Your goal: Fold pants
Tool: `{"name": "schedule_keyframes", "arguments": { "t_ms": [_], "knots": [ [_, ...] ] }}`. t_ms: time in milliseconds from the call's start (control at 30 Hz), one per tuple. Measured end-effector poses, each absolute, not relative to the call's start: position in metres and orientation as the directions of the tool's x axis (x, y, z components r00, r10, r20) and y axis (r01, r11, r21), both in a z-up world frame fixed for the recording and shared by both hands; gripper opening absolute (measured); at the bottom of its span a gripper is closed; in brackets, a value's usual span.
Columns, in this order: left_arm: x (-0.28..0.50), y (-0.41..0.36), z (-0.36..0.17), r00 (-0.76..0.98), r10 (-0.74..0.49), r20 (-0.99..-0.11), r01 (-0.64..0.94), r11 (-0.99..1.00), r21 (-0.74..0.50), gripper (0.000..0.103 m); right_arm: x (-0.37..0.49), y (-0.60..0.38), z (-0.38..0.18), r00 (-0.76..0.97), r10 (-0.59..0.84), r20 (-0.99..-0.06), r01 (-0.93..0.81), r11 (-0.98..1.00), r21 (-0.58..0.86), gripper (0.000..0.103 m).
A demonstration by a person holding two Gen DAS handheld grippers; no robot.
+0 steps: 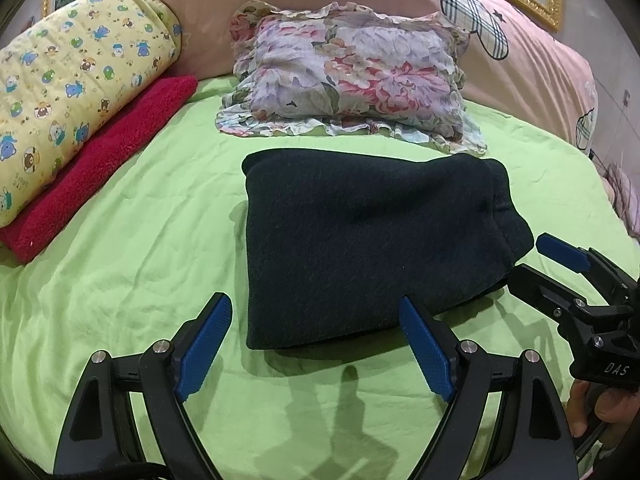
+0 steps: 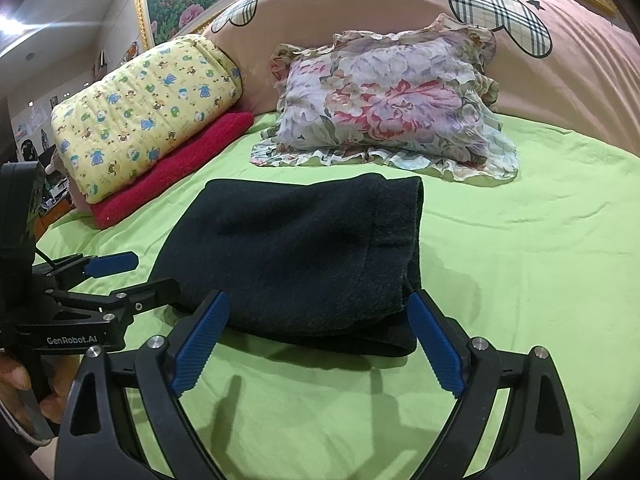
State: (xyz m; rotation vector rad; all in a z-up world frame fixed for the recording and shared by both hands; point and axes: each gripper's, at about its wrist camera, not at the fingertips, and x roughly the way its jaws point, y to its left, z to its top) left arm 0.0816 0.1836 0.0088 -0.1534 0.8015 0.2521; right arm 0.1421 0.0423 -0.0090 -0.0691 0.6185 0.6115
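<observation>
A home bedroom: green bedsheet point(image 1: 160, 240) fills the frame; floral pillow point(image 1: 352, 80) at upper centre; rolled yellow quilt point(image 1: 76, 80) upper left; gilt-framed picture point(image 2: 172, 4) above.

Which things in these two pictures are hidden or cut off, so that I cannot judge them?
- Inner layers of the folded pants: covered by their own top layer, both views.
- Red towel: partly under the yellow quilt.
- Framed picture: cut off by the top edge.
- Hand on the left gripper: cut off at the right wrist view's edge.
</observation>
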Motion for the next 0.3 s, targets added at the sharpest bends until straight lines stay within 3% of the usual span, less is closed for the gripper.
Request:
{"name": "schedule_keyframes", "arguments": {
  "t_ms": [300],
  "knots": [
    [0.092, 0.178, 0.013, 0.660, 0.152, -0.736, -0.270, 0.962, -0.042, 0.086, 0.146, 0.035, -0.006, 0.658, 0.511, -0.553, -0.522, 0.839, 0.155, 0.095]
  ]
}}
